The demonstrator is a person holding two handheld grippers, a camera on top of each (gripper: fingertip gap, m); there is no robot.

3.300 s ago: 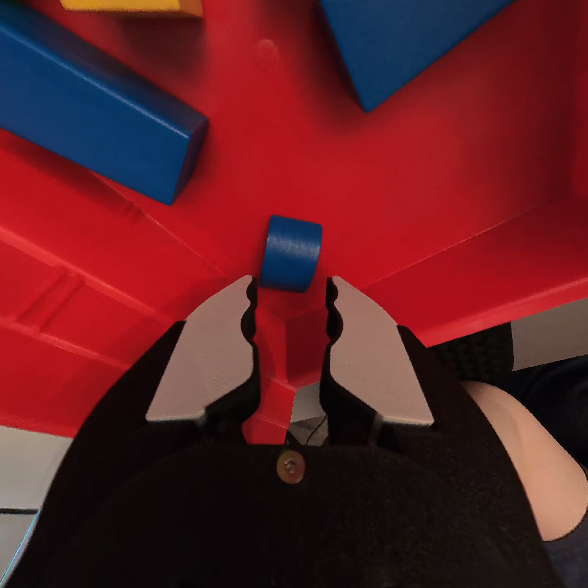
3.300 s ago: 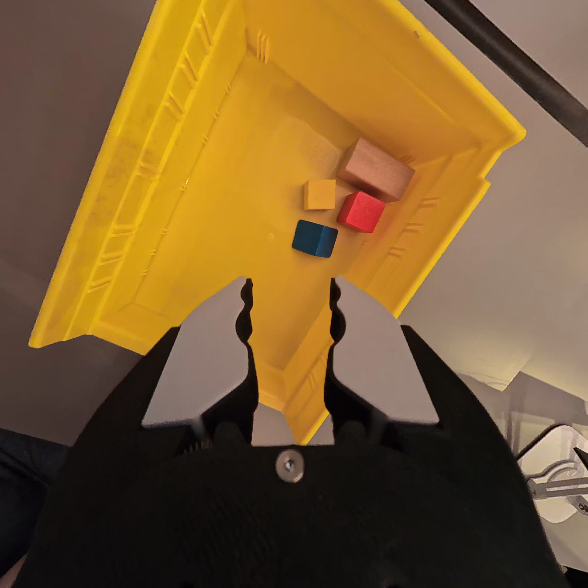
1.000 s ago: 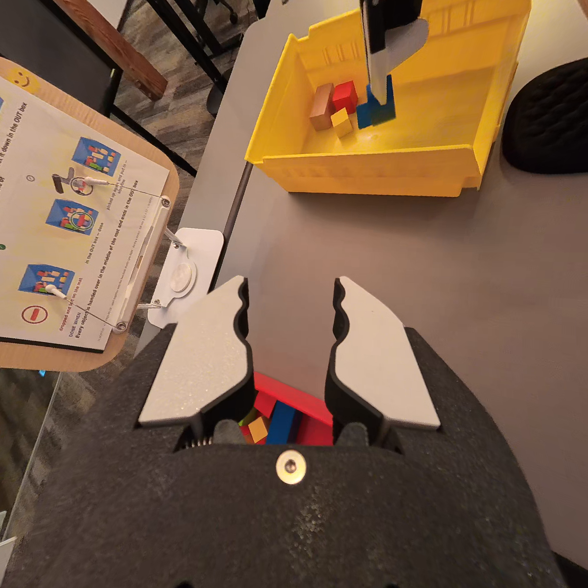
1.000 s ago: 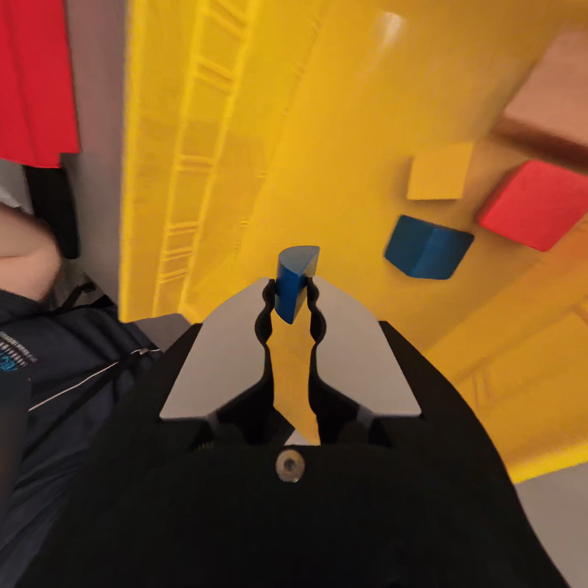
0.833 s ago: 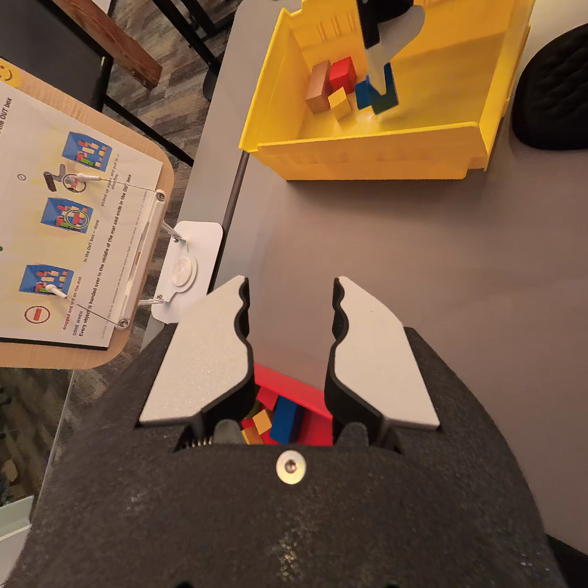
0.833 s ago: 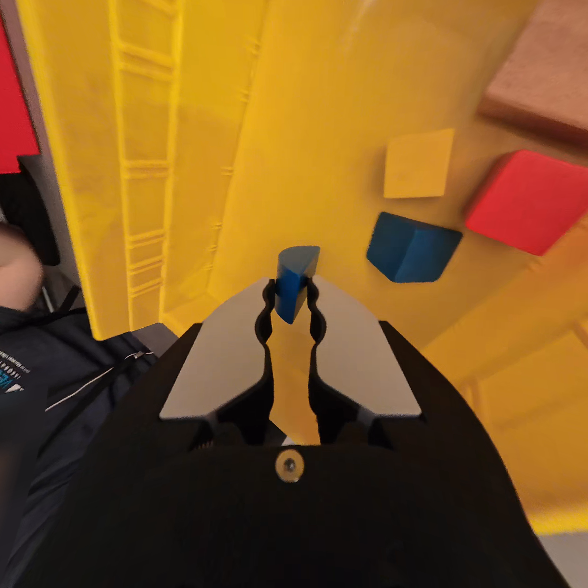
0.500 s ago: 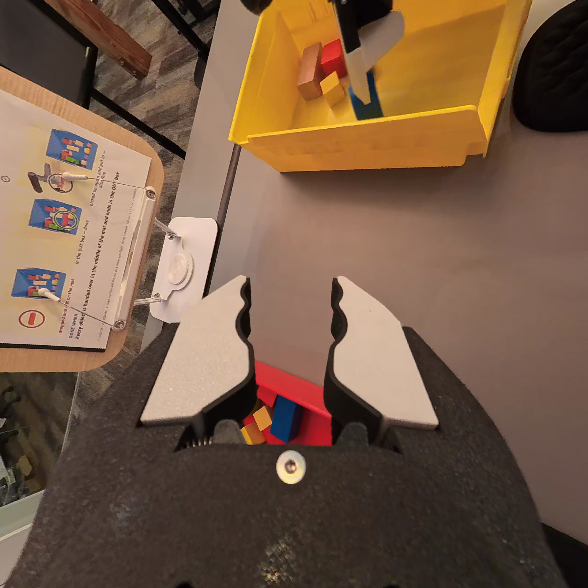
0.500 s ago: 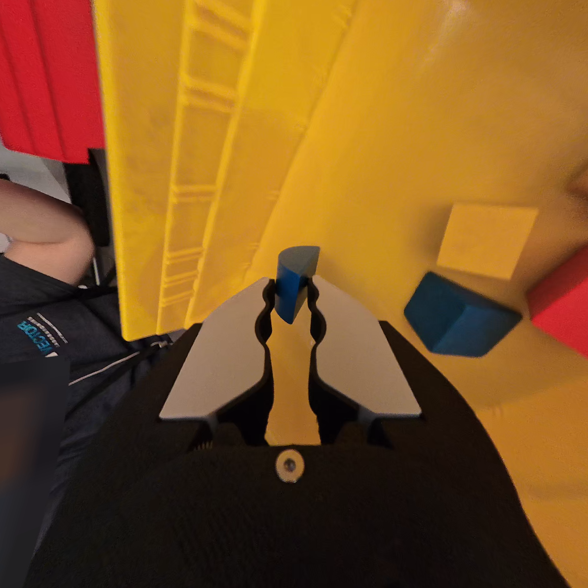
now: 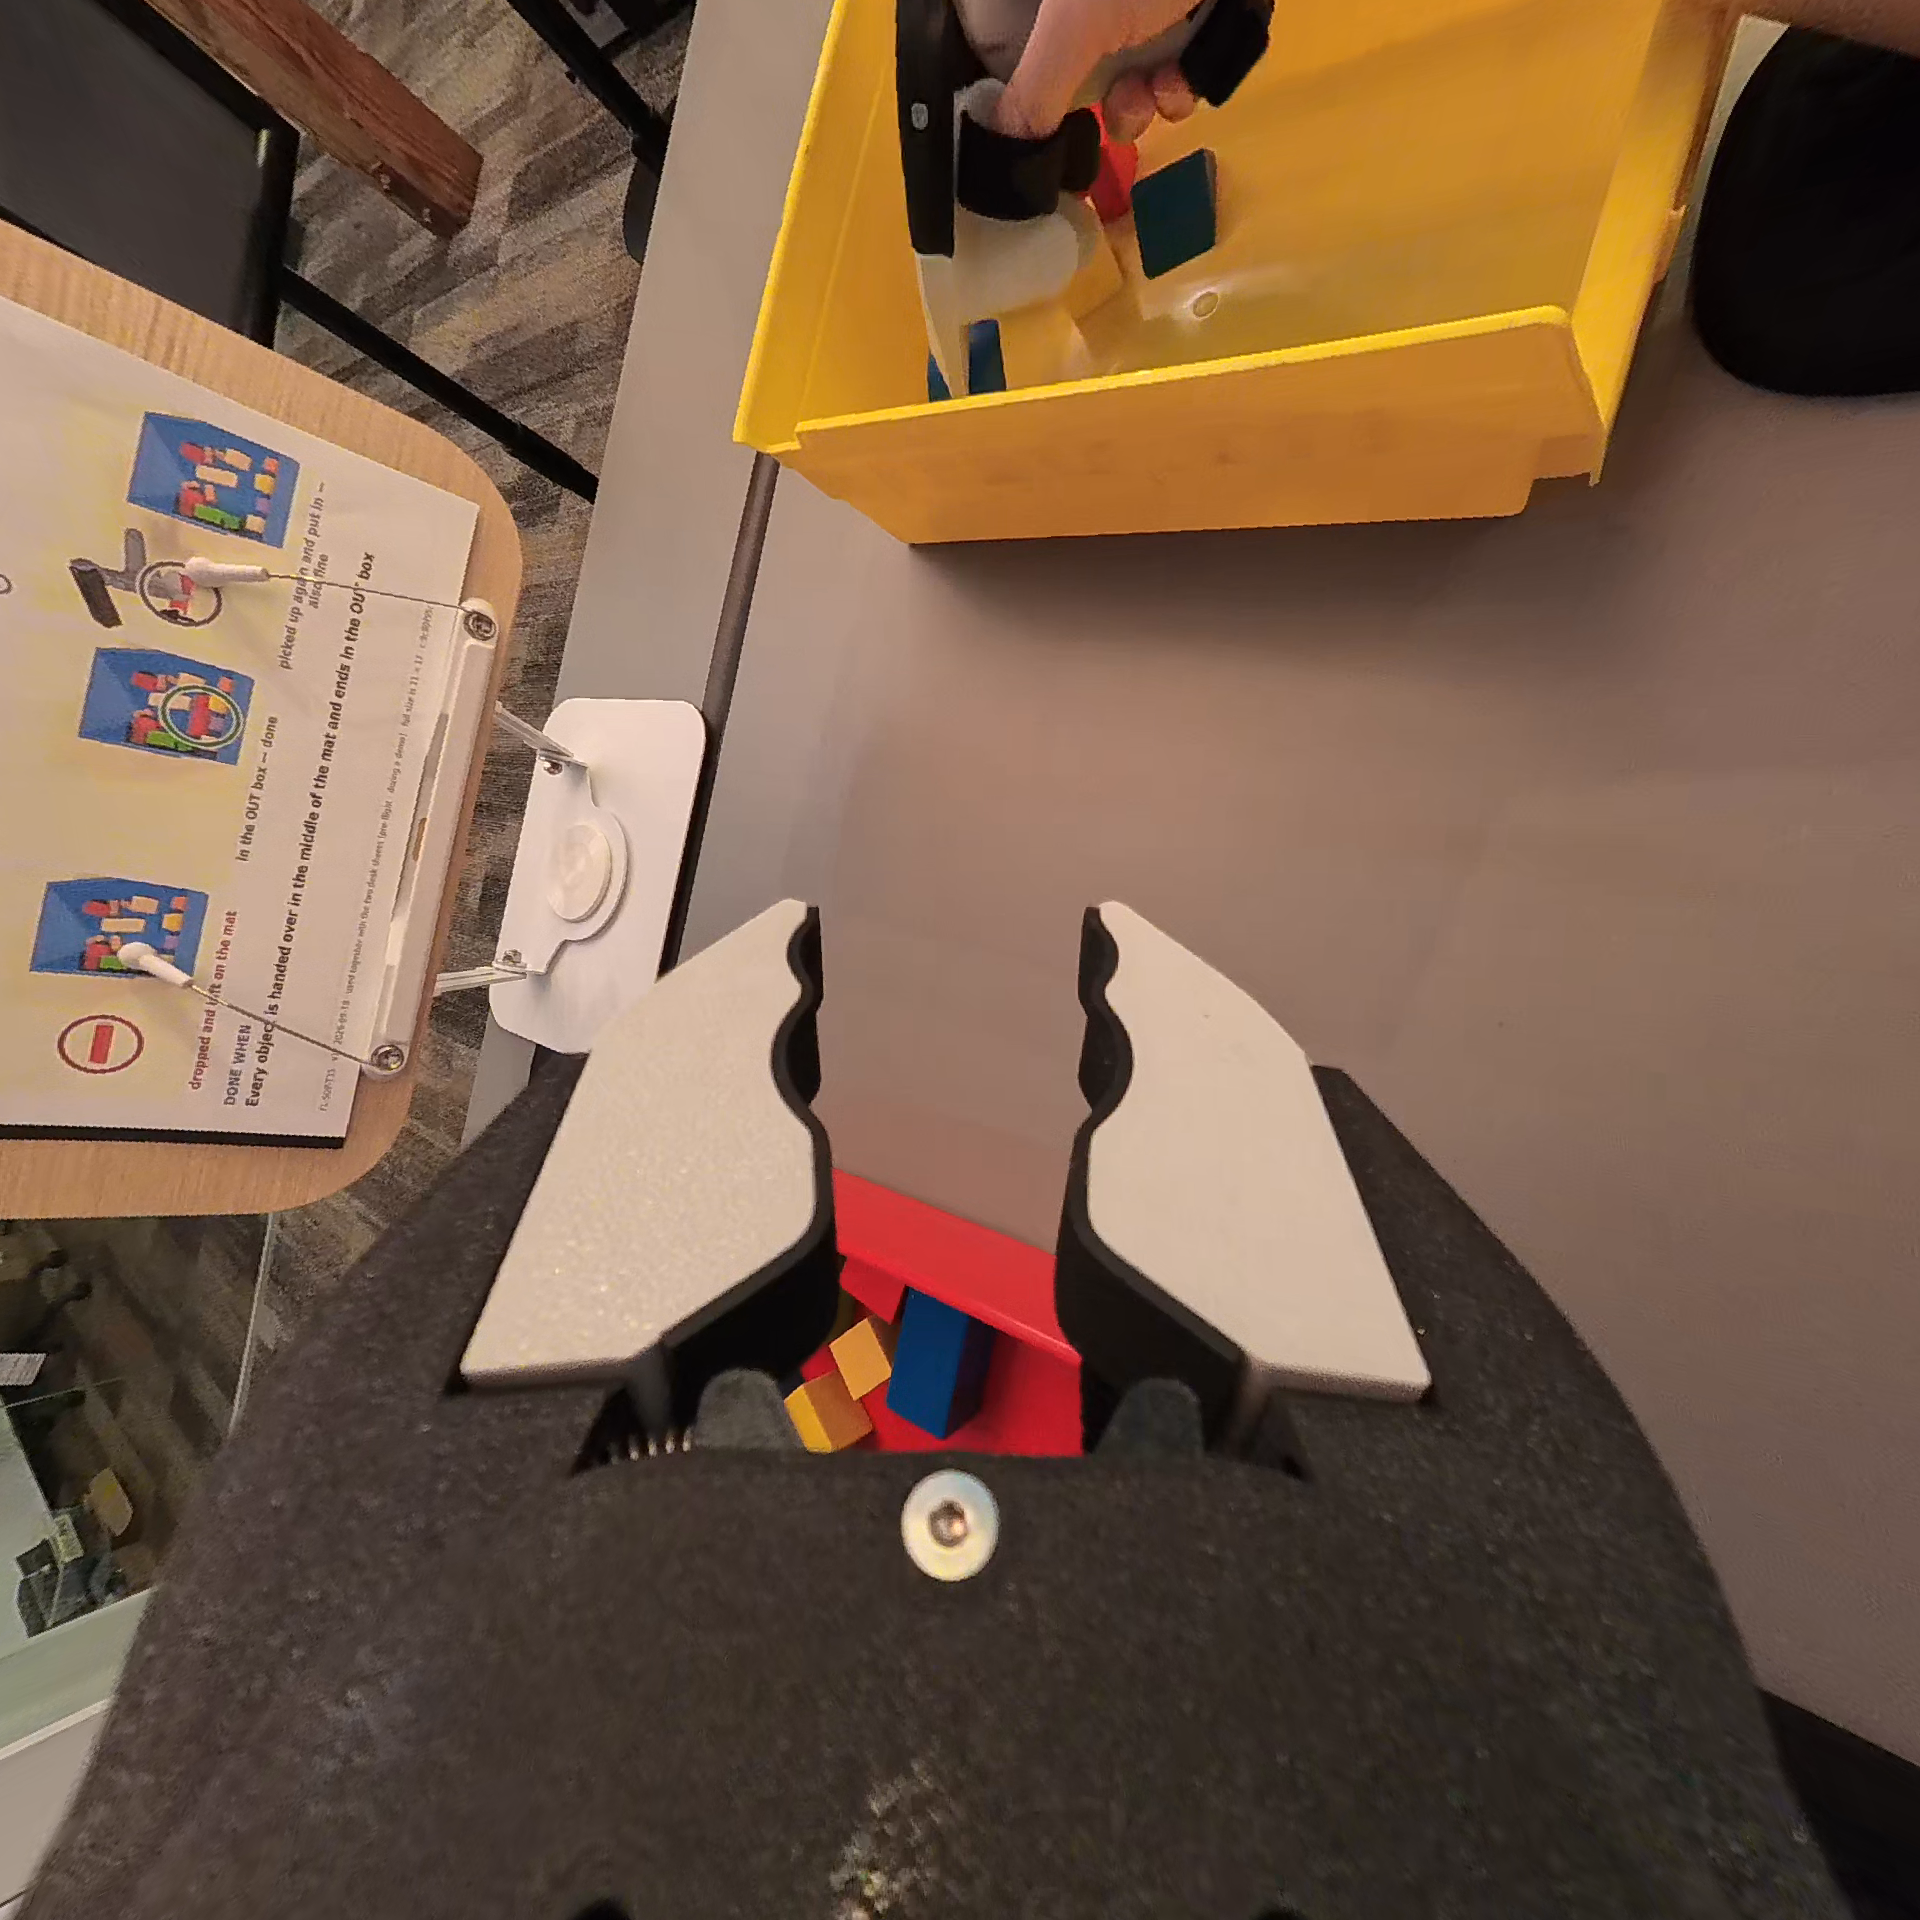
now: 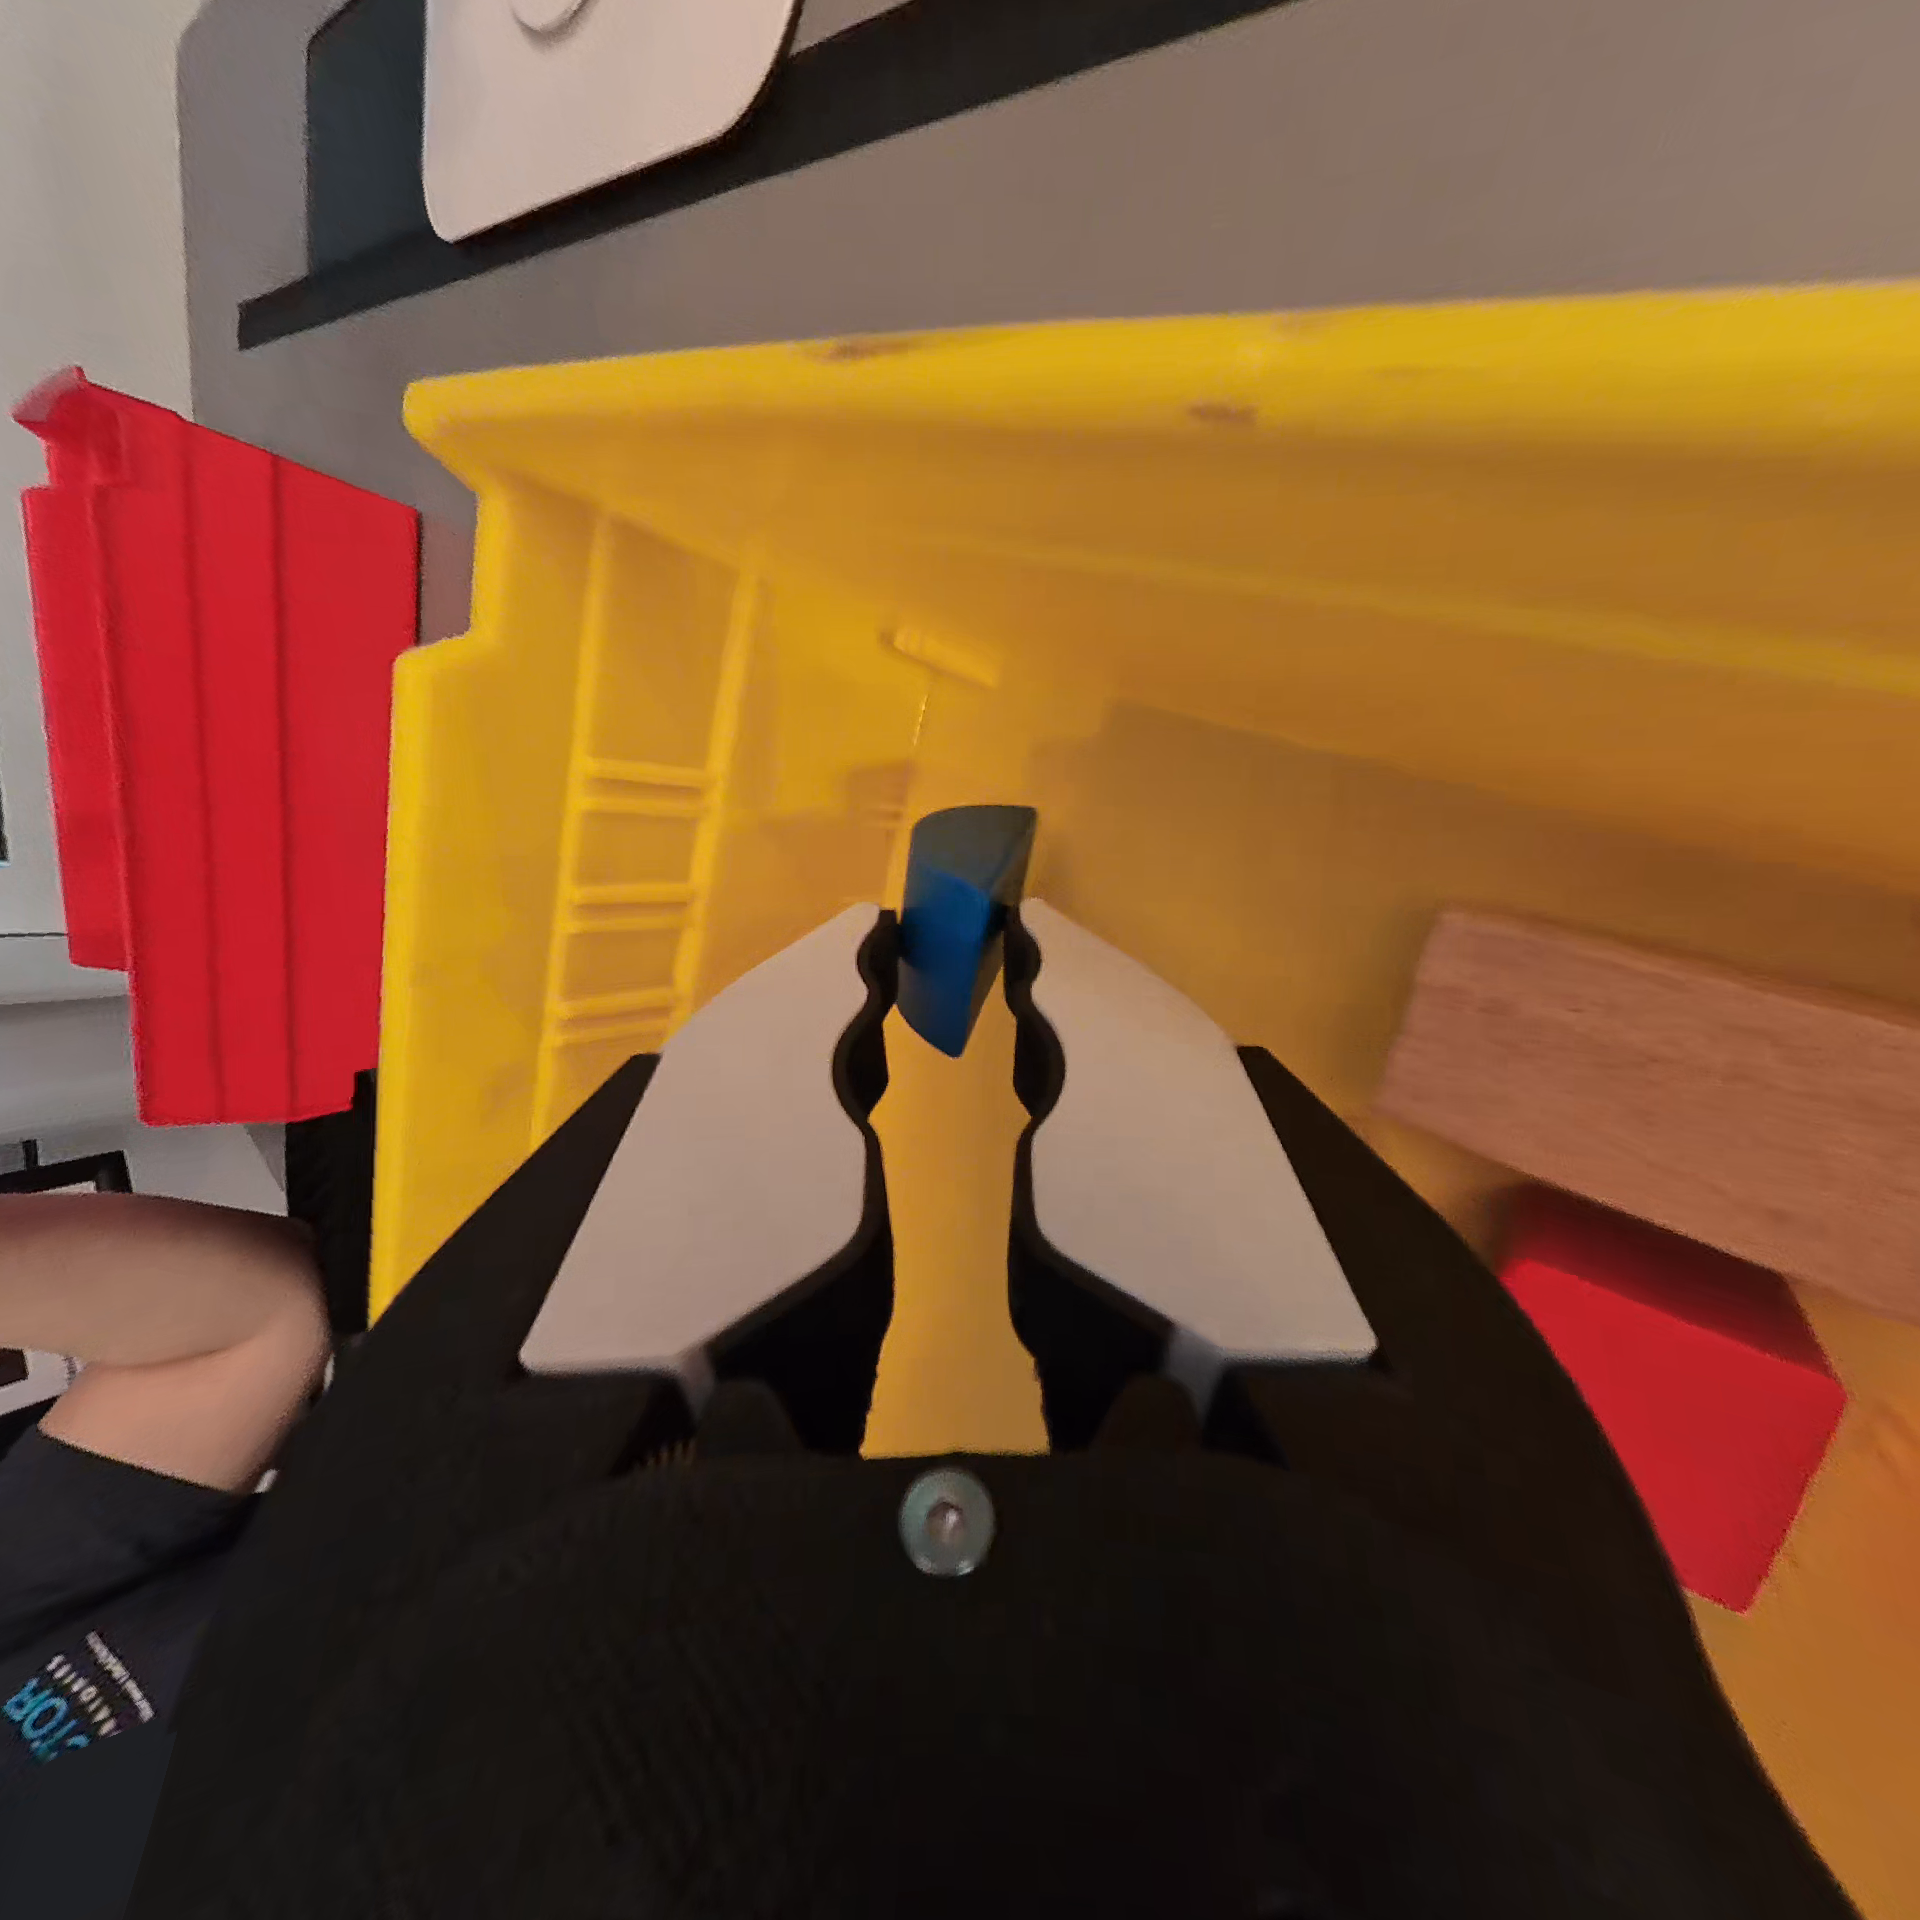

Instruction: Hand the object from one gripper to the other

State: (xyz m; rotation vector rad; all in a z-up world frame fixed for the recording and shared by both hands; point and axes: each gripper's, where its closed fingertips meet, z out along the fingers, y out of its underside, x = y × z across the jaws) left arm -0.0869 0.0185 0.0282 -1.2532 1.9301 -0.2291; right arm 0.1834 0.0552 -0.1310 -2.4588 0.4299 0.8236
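Observation:
My right gripper is shut on a small blue half-round block and holds it low inside the yellow bin, close to a corner. In the left wrist view the right gripper reaches down into the yellow bin with the blue block at its tips. My left gripper is open and empty over the grey table. The red bin lies below it.
In the yellow bin lie a wooden block, a red cube and a dark blue block. The red bin holds more blocks. A clipboard with a sheet and a white mount are at the left, a black pad at the far right.
My right gripper has swung with the blue block towards the yellow bin's near left corner and gone lower. The left gripper stays open, and its view has shifted slightly.

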